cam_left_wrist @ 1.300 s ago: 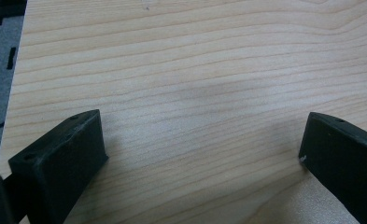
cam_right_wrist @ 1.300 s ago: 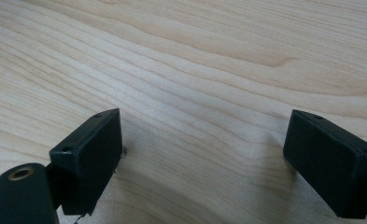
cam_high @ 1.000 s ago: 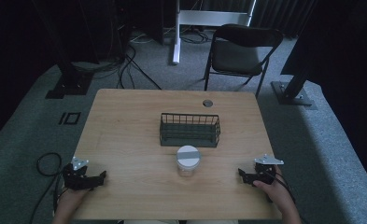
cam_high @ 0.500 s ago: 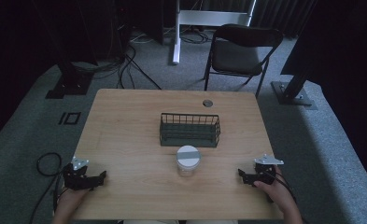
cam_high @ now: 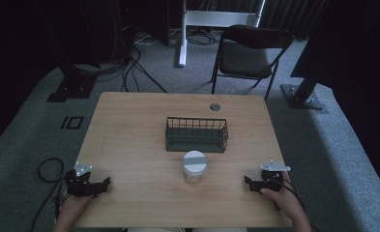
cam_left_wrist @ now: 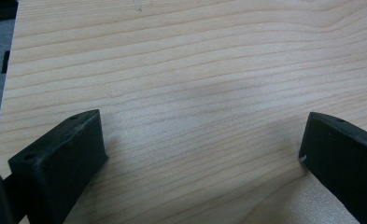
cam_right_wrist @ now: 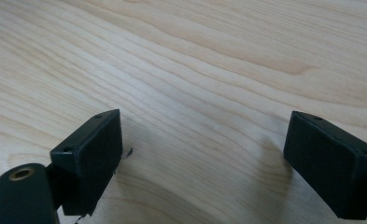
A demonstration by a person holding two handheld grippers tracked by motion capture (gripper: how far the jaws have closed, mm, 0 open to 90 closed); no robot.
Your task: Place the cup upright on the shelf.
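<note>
The left gripper (cam_left_wrist: 202, 154) rests at the near left corner of the table (cam_left_wrist: 195, 60), its two blocky, matte black jaws spread wide over bare wood with nothing between them; from above the same gripper (cam_high: 87, 182) lies flat on the top, a grey three-cornered plate on its back and a dark cable looping off the edge. The right gripper (cam_right_wrist: 204, 154) sits at the near right corner, its square-ended jaws likewise wide apart and empty above pale, wavy grain; in the high view the gripper (cam_high: 265, 181) is held by a hand (cam_high: 285, 203) and points inward. The table top is light wood with rounded corners and long grain lines. Between the two grippers, well apart from both, stands the jar (cam_high: 195, 166), a short round clear one with a flat grey lid. Just behind it sits the basket (cam_high: 196, 135), a dark rectangular wire one with thin upright bars. A dark folding chair (cam_high: 248, 55) stands beyond the table on grey carpet.
</note>
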